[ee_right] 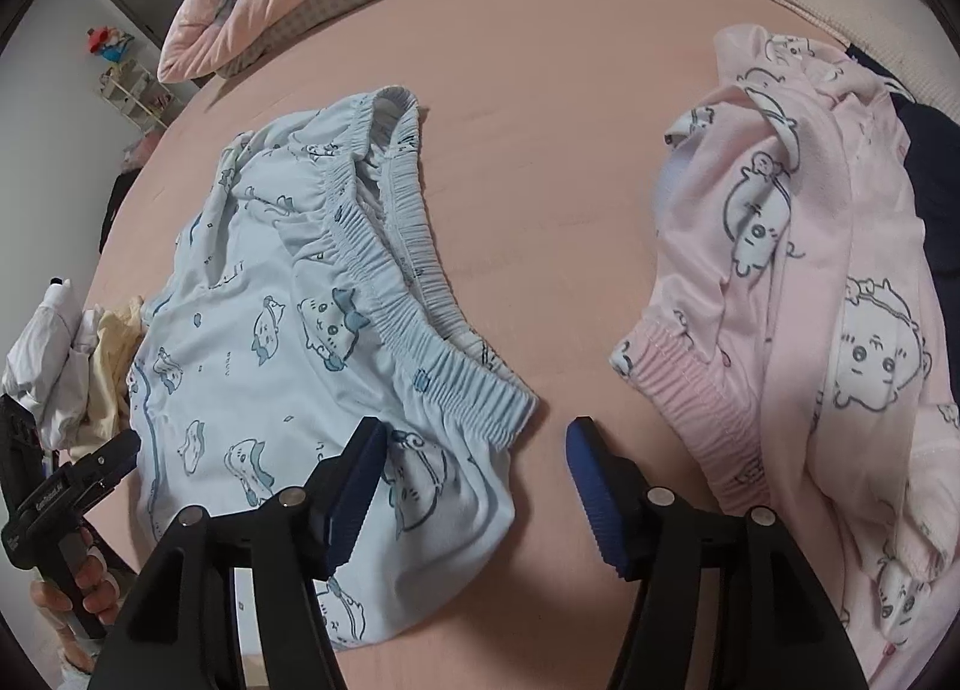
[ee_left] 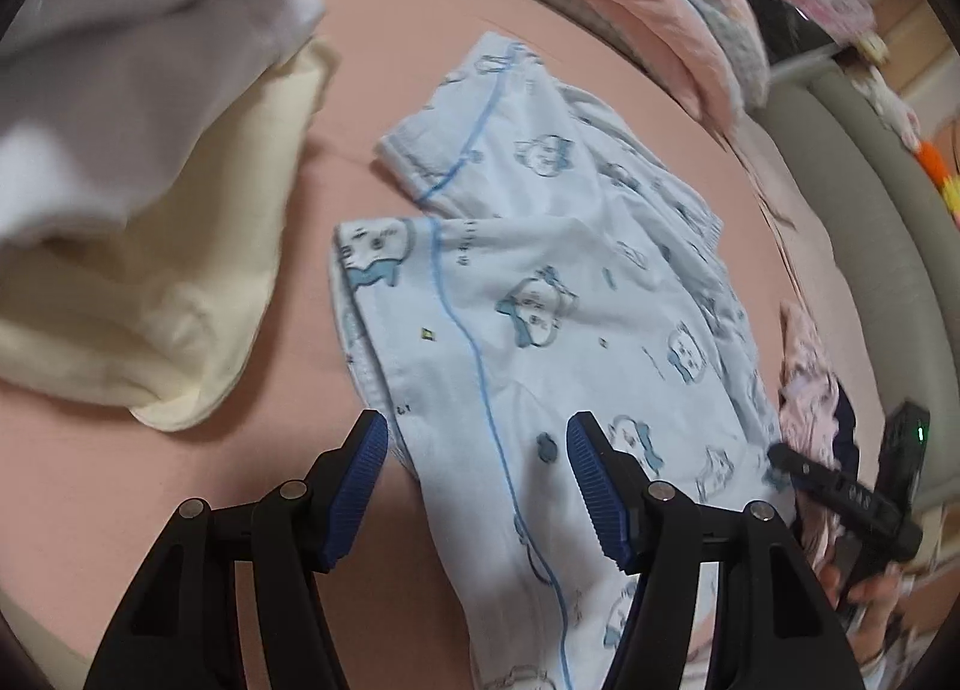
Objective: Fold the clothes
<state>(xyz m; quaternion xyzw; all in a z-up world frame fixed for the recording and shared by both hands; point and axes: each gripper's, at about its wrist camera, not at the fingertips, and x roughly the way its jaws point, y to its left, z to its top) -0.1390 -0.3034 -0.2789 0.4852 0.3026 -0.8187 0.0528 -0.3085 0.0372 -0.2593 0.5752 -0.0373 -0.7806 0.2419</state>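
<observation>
Blue pyjama trousers (ee_right: 312, 330) partly hidden under both grippers' empty, parted jaws

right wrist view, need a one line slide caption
Open right gripper above the blue pajama pants waistband on a pink bedsheet, pink pajamas alongside.

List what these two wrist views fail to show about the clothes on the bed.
- Blue printed pants: left wrist view, the lower end is cut off by the bottom edge, behind the left tool.
- White garment: left wrist view, blurred and cropped at the top-left edge.
- Pink printed garment: right wrist view, runs past the right edge.
- Dark garment: right wrist view, mostly hidden beneath the pink one.
</observation>
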